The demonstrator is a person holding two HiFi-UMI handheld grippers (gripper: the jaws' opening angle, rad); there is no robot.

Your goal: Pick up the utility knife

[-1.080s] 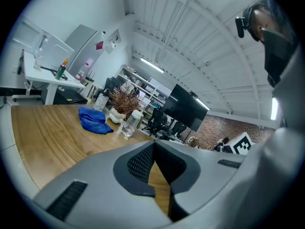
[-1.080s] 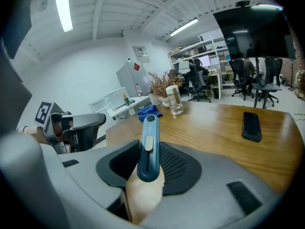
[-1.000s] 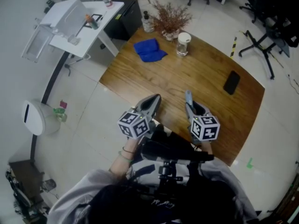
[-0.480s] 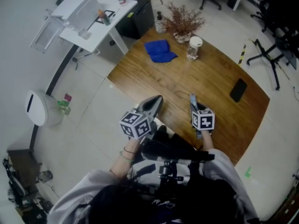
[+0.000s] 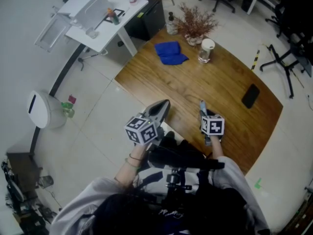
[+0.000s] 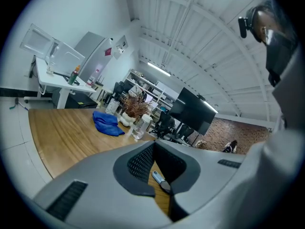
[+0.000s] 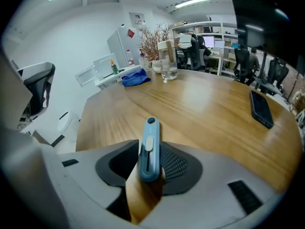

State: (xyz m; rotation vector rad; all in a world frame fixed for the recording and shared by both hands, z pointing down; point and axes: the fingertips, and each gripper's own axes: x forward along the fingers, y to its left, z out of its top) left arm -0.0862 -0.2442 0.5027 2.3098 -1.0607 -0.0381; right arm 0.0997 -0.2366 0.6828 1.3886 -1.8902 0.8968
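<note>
The blue-grey utility knife (image 7: pixel 150 132) sticks forward out of my right gripper (image 7: pixel 150 150), slider face up, low over the wooden table (image 5: pixel 195 82) near its front edge. The jaws have just been opening a little. The knife is still between them and the pads touch its sides. In the head view the knife (image 5: pixel 202 105) shows beyond the right gripper (image 5: pixel 203 113). My left gripper (image 5: pixel 164 105) hangs level at the table's near edge, fingertips together and nothing held. Through the slit behind its tips (image 6: pixel 153 144) I see the knife (image 6: pixel 159 179).
A black phone (image 5: pixel 250 95) lies at the right. At the far end are a blue cloth (image 5: pixel 169 52), a lidded glass jar (image 5: pixel 205 50) and a dried plant in a vase (image 5: pixel 195 23). A white side table (image 5: pixel 98 13) and office chairs stand beyond.
My right gripper has dropped toward the tabletop with the knife in it and tipped further down. The left gripper has hardly moved.
</note>
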